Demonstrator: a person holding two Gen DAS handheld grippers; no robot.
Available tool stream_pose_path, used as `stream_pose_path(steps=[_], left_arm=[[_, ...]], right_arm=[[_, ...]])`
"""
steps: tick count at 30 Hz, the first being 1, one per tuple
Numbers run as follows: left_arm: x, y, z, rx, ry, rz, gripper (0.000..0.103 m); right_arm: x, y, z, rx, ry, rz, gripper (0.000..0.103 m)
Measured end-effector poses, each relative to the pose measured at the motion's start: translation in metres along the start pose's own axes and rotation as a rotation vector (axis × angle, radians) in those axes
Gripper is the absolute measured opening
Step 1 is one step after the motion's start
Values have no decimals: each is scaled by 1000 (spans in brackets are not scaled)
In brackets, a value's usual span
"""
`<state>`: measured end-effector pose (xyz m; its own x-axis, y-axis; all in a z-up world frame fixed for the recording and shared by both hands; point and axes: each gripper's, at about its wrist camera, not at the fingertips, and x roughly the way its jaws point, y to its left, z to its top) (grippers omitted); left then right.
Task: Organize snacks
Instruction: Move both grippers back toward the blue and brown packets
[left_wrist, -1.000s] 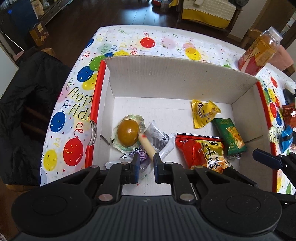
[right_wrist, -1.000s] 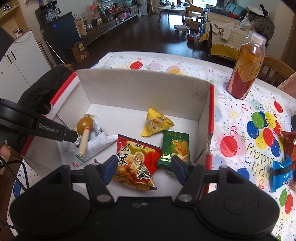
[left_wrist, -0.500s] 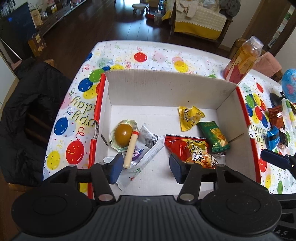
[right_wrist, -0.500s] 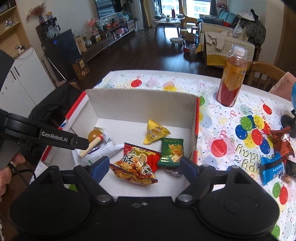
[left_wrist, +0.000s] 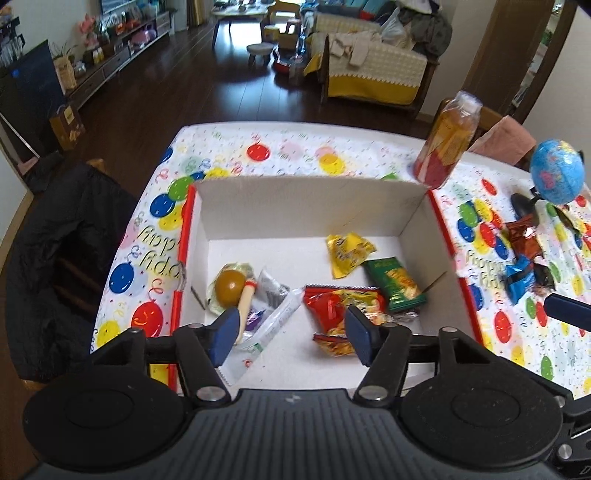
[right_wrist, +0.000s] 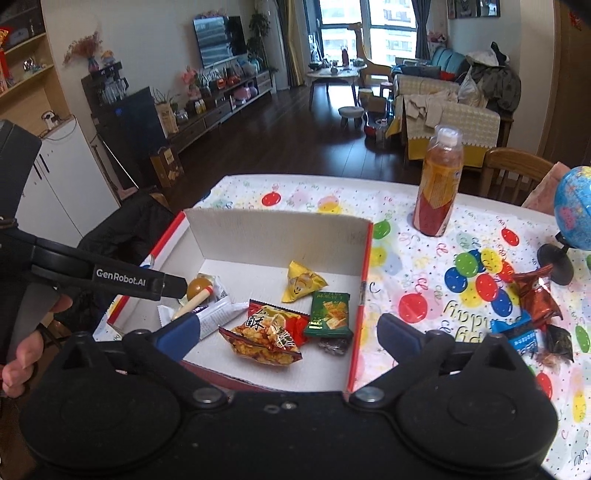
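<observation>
A: What do you see from the left wrist?

B: My left gripper (left_wrist: 291, 336) is above the near edge of the box (left_wrist: 303, 199). Its jaws are opening and nothing is between them. The box has walls on the far, left and right sides, and the middle of its floor is free. Beyond my left finger lie the stick (left_wrist: 245, 306) and the brown ball (left_wrist: 229, 287); beyond the right finger lies the red bag (left_wrist: 332, 306). Farther back I count one yellow bag (left_wrist: 347, 251) and one green bag (left_wrist: 395, 284).

A: And from the right wrist?

B: My right gripper (right_wrist: 284, 334) is also opening, wide and empty. The red bag (right_wrist: 266, 332) lies below, between my fingers, not touched. The right wall of the box (right_wrist: 364, 280) stands between them too. On the cloth (right_wrist: 424, 258) to the right I count at least three wrappers (right_wrist: 535, 295), one bottle (right_wrist: 437, 184) and one globe (right_wrist: 574, 206).
</observation>
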<state>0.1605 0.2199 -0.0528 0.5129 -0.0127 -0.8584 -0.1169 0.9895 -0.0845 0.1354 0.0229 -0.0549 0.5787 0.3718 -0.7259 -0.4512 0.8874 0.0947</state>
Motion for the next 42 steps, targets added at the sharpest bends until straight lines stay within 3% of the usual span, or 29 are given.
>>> stream_pose_path(steps=[5, 8, 14, 16, 18, 33, 42], left_arm=[[-16, -17, -4, 19, -53, -31, 75], [-22, -30, -7, 29, -69, -60, 85], [-24, -65, -13, 60, -78, -102, 86], [-24, -78, -15, 70, -77, -119, 96], [-22, -92, -16, 79, -75, -137, 101], [10, -207, -22, 146, -42, -216, 101], [44, -270, -13, 237, -31, -182, 101]], right_arm=[[-21, -12, -5, -3, -36, 1, 103], [-33, -24, -10, 12, -58, 4, 103], [-54, -57, -23, 52, -86, -3, 103], [-60, -69, -29, 68, -91, -8, 103], [-65, -83, -36, 83, -94, -15, 103], [-93, -202, -71, 182, -92, -131, 103], [-82, -271, -75, 243, -76, -179, 99]])
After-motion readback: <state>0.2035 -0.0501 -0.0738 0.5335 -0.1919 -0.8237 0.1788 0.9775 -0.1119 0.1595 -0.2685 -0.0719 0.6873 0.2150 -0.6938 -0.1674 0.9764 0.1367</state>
